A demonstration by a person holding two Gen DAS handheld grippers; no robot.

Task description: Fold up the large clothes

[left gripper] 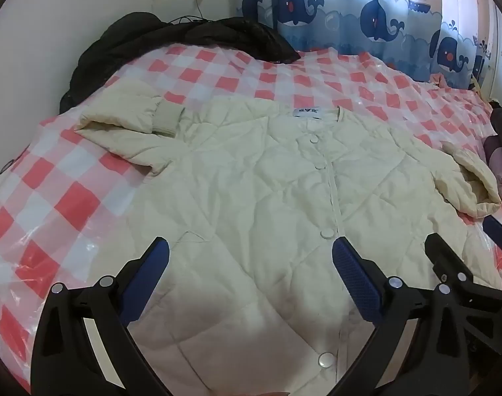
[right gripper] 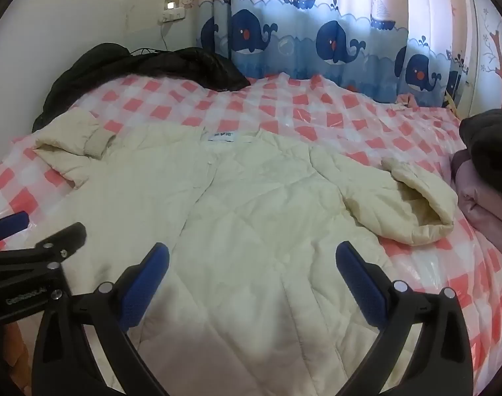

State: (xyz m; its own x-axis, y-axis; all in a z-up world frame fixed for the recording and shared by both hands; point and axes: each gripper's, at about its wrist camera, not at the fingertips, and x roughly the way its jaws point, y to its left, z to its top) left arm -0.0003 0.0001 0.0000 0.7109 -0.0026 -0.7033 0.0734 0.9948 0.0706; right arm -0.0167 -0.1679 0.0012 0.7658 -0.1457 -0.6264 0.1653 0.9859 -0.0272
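Observation:
A cream quilted jacket [left gripper: 267,178] lies face up and buttoned on the bed, collar away from me. Its left sleeve [left gripper: 128,125] is bent inward, cuff near the shoulder. Its right sleeve [left gripper: 468,181] curls at the right side. My left gripper [left gripper: 251,250] is open and empty, hovering over the jacket's lower front. My right gripper [right gripper: 252,257] is open and empty over the jacket's [right gripper: 251,198] lower right half. The right gripper also shows at the right edge of the left wrist view [left gripper: 462,234]. The left gripper also shows at the left edge of the right wrist view [right gripper: 46,224].
The bed has a pink-and-white checked cover [left gripper: 69,178] under clear plastic. A black garment [left gripper: 184,39] lies at the far left corner by the wall. Folded dark and mauve clothes [right gripper: 482,171] sit at the right edge. A whale-print curtain [right gripper: 317,43] hangs behind the bed.

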